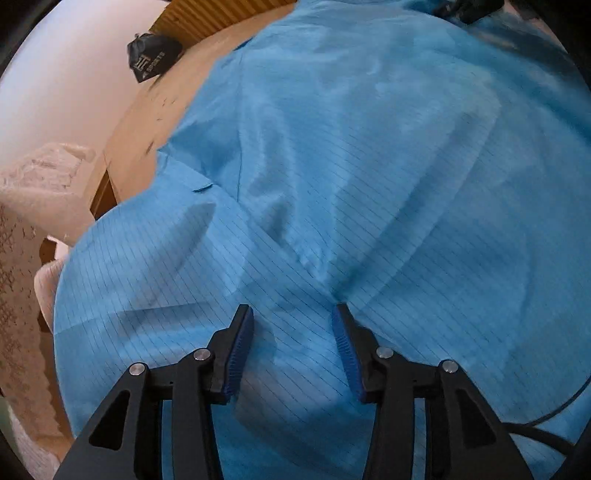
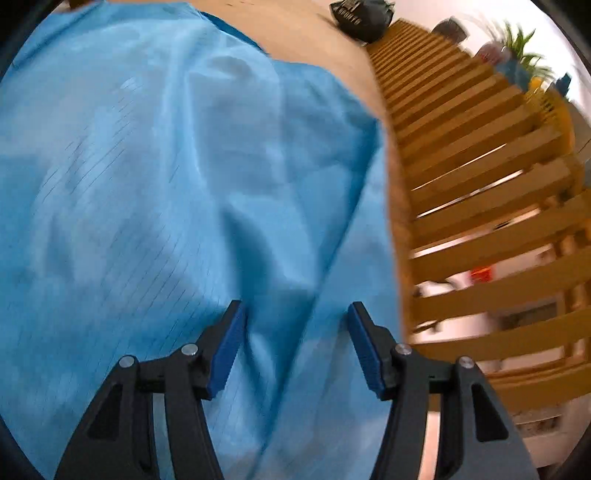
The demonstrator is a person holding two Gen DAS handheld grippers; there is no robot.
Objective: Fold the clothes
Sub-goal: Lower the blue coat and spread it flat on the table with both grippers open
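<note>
A light blue garment [image 1: 351,155] with thin dark pinstripes lies spread over a brown table [image 1: 147,110] and fills most of both views. My left gripper [image 1: 293,314] is open just above the cloth, where creases run together near its right fingertip. In the right wrist view the same blue garment [image 2: 166,177] lies rumpled, its right edge close to the table's right side. My right gripper [image 2: 295,308] is open over a raised fold near that edge. Neither gripper holds cloth.
A small black bag [image 1: 153,55] sits at the table's far edge and shows again as the black bag [image 2: 360,18]. A wooden slatted railing [image 2: 480,166] runs along the right. A pale patterned fabric [image 1: 33,221] lies left of the table.
</note>
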